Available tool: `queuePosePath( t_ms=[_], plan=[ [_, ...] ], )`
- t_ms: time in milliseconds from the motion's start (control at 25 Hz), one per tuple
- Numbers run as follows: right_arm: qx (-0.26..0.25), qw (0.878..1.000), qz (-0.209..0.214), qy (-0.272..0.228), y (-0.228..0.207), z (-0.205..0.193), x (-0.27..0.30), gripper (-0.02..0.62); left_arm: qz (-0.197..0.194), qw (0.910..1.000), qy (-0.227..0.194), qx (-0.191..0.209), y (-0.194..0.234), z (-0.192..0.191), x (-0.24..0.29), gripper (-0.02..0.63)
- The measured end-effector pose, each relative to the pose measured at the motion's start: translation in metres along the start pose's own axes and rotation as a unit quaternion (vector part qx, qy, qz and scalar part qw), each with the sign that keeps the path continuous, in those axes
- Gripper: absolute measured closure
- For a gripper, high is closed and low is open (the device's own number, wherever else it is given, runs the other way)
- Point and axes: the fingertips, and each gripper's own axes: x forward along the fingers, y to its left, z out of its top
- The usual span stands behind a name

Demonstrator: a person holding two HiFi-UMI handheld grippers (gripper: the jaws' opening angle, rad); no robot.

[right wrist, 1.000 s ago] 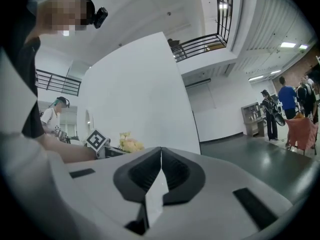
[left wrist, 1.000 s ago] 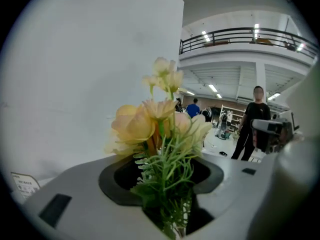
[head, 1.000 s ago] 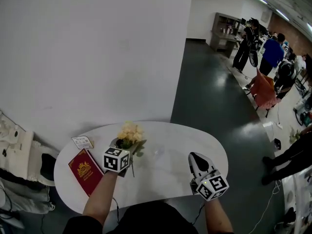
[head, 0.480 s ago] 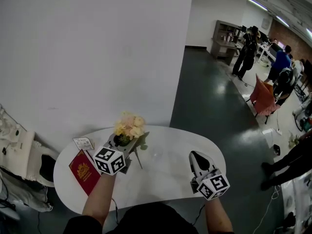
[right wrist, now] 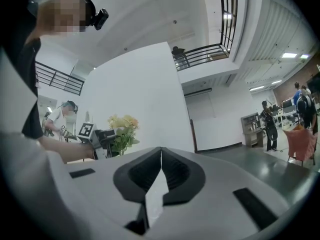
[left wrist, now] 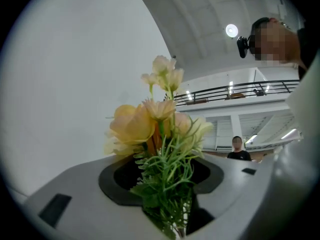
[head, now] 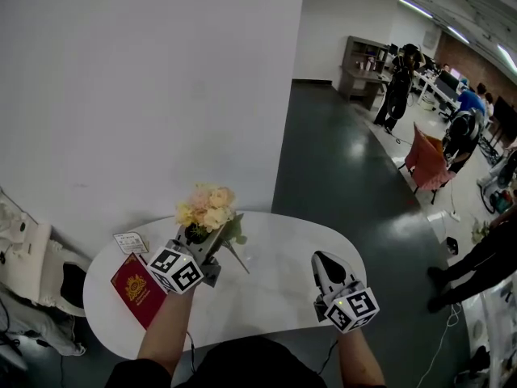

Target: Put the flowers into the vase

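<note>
Peach and cream blooms: the flowers (head: 206, 208) are in your left gripper (head: 199, 242). Its jaws stand about half closed and are clamped on the green stems. The heads point up toward eleven o'clock in the head view, and the stem ends appear clear of the white table (head: 275, 297).

Your right gripper (head: 327, 269) hangs over the table's four o'clock side, with its jaws together at the tips and nothing between them.

Also on the table are a red booklet (head: 136, 289) at the nine o'clock edge and a small card (head: 131, 242) just past it toward ten.

Progress, as I judge it:
- Pick-up done — the bunch is gripped low on the stems and is up off the surface.
- Placing not yet begun. I cannot make out the vase in any view, so I can't say where the stems must go.
- Left to do: find the vase, bring the stems over its mouth, lower them in, release.

Your free right gripper could steady the vase while the stems go in.
</note>
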Motion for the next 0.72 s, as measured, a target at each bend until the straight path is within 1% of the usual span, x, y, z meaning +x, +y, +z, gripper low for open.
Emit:
queuePosePath(
  t_ms=[80, 200, 360, 560, 720],
  plan=[
    [-0.002, 1.0, -0.005, 0.001, 0.0, 0.0, -0.002, 0.572, 0.0, 0.9999, -0.009, 0.007, 0.001, 0.001, 0.002, 0.371],
    [-0.004, 1.0, -0.017, 0.0, -0.003, 0.001, -0.007, 0.572, 0.009, 0.9996, -0.007, 0.027, 0.005, -0.001, 0.007, 0.371],
    [-0.004, 0.999, -0.037, 0.0, -0.012, 0.0, -0.02, 0.572, 0.022, 0.9977, -0.003, 0.064, 0.008, -0.005, 0.018, 0.371],
    [0.0, 0.998, -0.058, 0.002, -0.025, -0.004, -0.031, 0.572, 0.019, 0.9975, 0.006, 0.068, 0.008, -0.02, 0.034, 0.371],
    [0.002, 0.998, -0.07, 0.005, -0.032, -0.007, -0.035, 0.572, 0.016, 0.9963, 0.023, 0.082, 0.009, -0.035, 0.042, 0.371]
  ],
)
